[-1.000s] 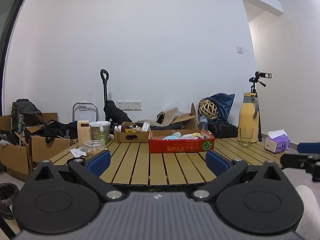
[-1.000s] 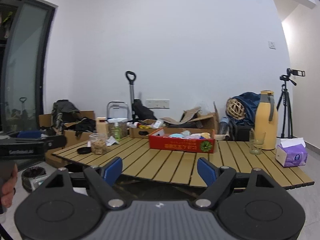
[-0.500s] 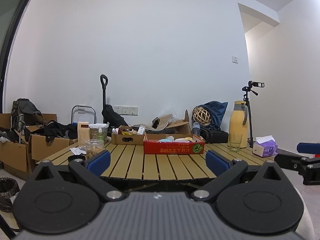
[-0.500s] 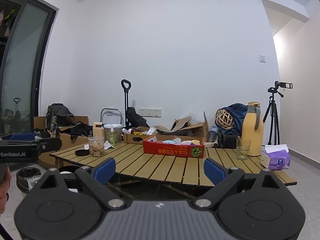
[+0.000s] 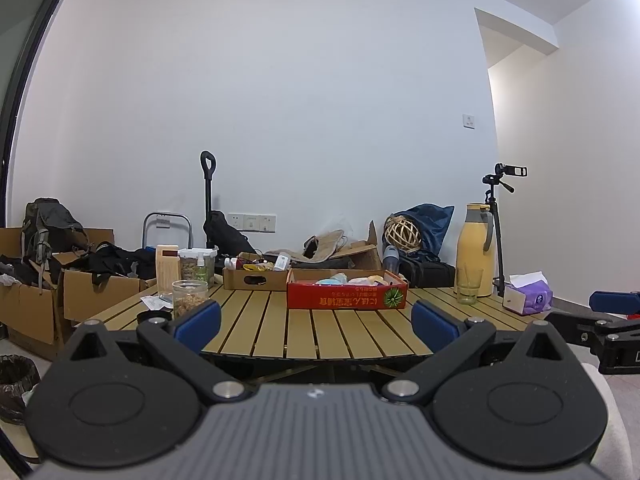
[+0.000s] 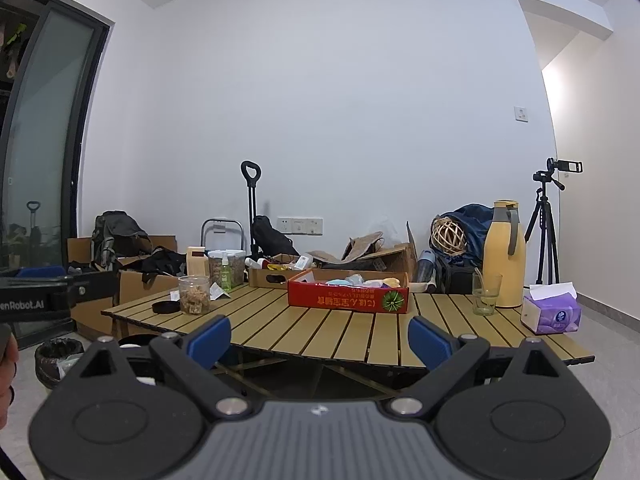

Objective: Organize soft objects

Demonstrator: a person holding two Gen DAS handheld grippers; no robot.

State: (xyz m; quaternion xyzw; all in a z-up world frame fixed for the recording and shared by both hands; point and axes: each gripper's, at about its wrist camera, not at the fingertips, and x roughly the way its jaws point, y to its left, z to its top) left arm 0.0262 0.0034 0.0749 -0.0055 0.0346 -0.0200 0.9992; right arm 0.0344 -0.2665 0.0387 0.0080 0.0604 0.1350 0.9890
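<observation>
A red cardboard box (image 5: 346, 296) stands on the far middle of a wooden slat table (image 5: 256, 332); it also shows in the right wrist view (image 6: 348, 298). Several pale soft objects (image 5: 352, 279) lie inside it, also seen from the right (image 6: 362, 281). My left gripper (image 5: 316, 325) is open and empty, held in front of the table's near edge. My right gripper (image 6: 319, 338) is open and empty, also short of the table, to the right of the left one.
On the table stand a glass jar of snacks (image 6: 194, 294), a black lid (image 6: 165, 307), a brown box (image 5: 256, 278), a drinking glass (image 6: 485, 294), a yellow thermos (image 6: 503, 266) and a purple tissue pack (image 6: 552, 314). Cardboard boxes (image 5: 80, 292) and a bin (image 6: 58, 360) stand at the left.
Both grippers have drawn back from the table and tilted up a little, so the table and box look smaller and farther. Both stay open and empty.
</observation>
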